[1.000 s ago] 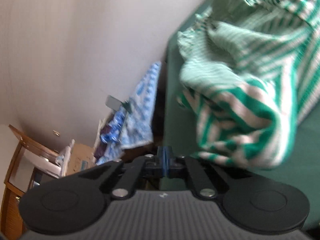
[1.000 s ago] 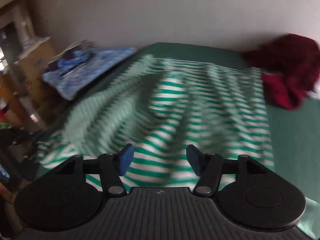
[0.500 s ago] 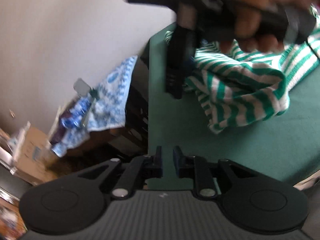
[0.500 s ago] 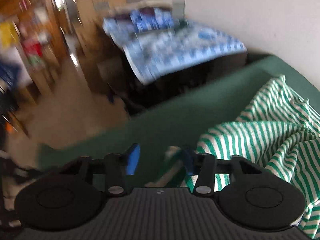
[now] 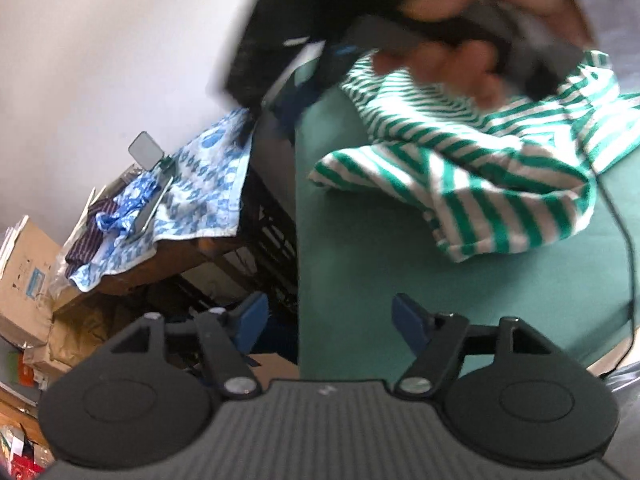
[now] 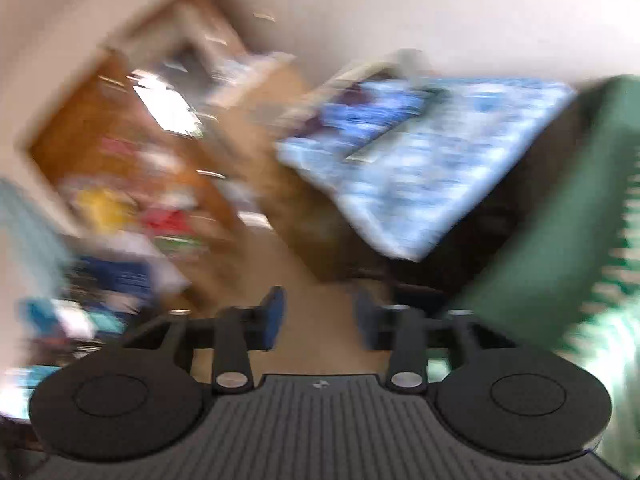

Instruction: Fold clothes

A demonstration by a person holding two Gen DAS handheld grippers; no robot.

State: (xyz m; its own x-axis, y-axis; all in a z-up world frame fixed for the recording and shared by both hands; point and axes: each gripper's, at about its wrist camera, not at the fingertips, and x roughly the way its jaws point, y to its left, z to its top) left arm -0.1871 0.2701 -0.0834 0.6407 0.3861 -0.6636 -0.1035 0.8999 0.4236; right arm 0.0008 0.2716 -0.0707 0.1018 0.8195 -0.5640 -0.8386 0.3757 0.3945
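Nearest you, your left gripper has its blue-padded jaws spread wide with nothing between them; they have just been opening, and they hang over the near left edge of the green-covered bed. Past them, the green-and-white striped knit garment lies rumpled on that cover, toward the far right, apart from the pads. Above the garment, blurred, your right hand holds the other tool, and a thin black cable trails down the right side. Left of the bed, a blue-and-white patterned cloth drapes a low wooden table, with cardboard boxes beyond it by the pale wall. In the right wrist view, heavily smeared, your right gripper has its jaws parted and empty, having just been opening a little, with only floor behind the gap; the striped garment shows just at the right edge.
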